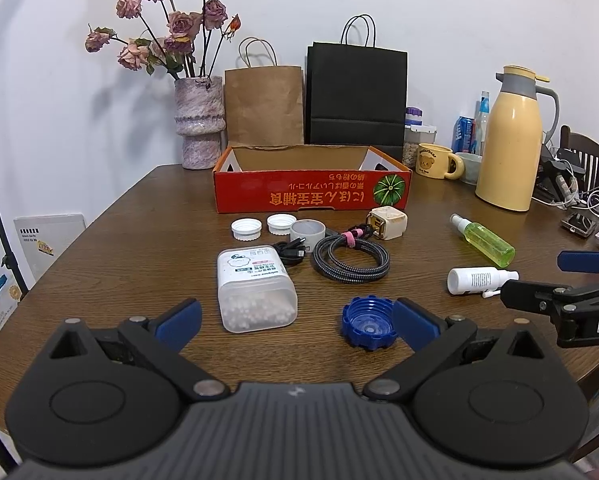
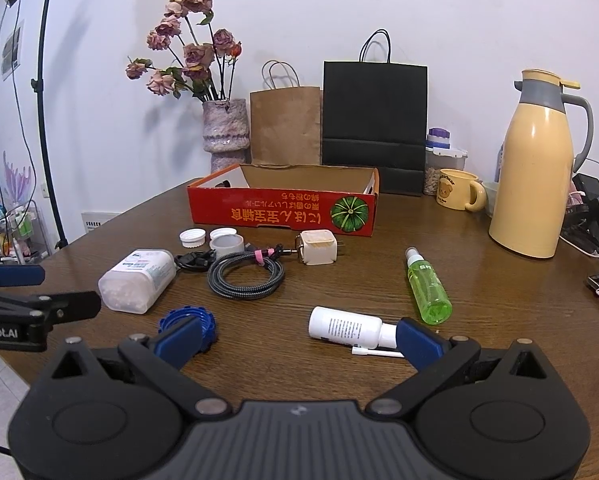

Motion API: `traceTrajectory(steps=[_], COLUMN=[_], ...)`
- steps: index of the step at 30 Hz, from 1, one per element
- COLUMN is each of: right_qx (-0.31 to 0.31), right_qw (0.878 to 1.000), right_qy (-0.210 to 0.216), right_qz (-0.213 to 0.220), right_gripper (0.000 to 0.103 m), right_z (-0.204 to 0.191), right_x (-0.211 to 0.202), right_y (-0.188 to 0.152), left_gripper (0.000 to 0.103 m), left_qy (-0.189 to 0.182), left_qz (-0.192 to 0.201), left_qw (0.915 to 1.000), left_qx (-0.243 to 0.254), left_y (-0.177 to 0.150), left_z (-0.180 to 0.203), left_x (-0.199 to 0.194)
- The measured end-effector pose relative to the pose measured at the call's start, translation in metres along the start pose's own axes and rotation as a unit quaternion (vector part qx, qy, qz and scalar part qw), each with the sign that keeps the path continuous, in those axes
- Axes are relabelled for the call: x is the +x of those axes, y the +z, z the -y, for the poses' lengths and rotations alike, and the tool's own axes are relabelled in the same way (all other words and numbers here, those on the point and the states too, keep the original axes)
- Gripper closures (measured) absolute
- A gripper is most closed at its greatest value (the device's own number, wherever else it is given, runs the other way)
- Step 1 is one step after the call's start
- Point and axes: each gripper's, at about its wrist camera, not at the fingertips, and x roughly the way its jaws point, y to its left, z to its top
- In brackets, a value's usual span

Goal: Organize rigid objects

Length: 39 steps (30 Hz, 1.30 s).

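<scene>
Okay, both grippers hover low over the near edge of the brown wooden desk (image 1: 111,240), each spread wide with nothing between the blue pads. Left gripper (image 1: 297,318) sits behind the clear cotton-swab box (image 1: 255,288), which lies on its side, and the blue ridged cap (image 1: 369,322), which is just beside its right pad. Right gripper (image 2: 297,336) faces the white spray bottle (image 2: 345,322), lying flat with its nozzle at the right pad; the blue cap shows again behind its left pad.

Further back on the desk: green spray bottle (image 2: 427,286) lying down to the right, coiled braided cable (image 2: 245,278) with a pink tie in the middle, cream charger plug (image 2: 318,253) touching the cable's end, a small black cord (image 1: 289,250) between swab box and coil. Two white caps (image 1: 259,226) sit side by side with a grey tape roll (image 1: 307,232) just beside them.

Red cardboard box (image 1: 311,192) with a pumpkin print stands open behind everything, interior appears empty. Against the wall: vase of dried roses (image 1: 198,122), brown paper bag (image 1: 264,106), black paper bag (image 1: 356,98), yellow mug (image 1: 435,160), yellow thermos (image 1: 513,140).
</scene>
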Motion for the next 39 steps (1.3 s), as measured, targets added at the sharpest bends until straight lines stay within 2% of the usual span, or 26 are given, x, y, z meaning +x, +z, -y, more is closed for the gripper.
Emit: traceTrajectory(steps=[39], right_qx=[-0.009], right_qw=[1.000], right_qy=[-0.003], right_qz=[0.008], right_gripper=[0.000], right_z=[-0.0024], right_x=[-0.0009], right_y=[0.0015], left_gripper=[0.000], left_qy=[-0.002], left_qz=[0.000], left_qw=[1.0000], left_qx=[0.000], left_y=[0.0005], left_z=[0.0005], left_x=[0.0008])
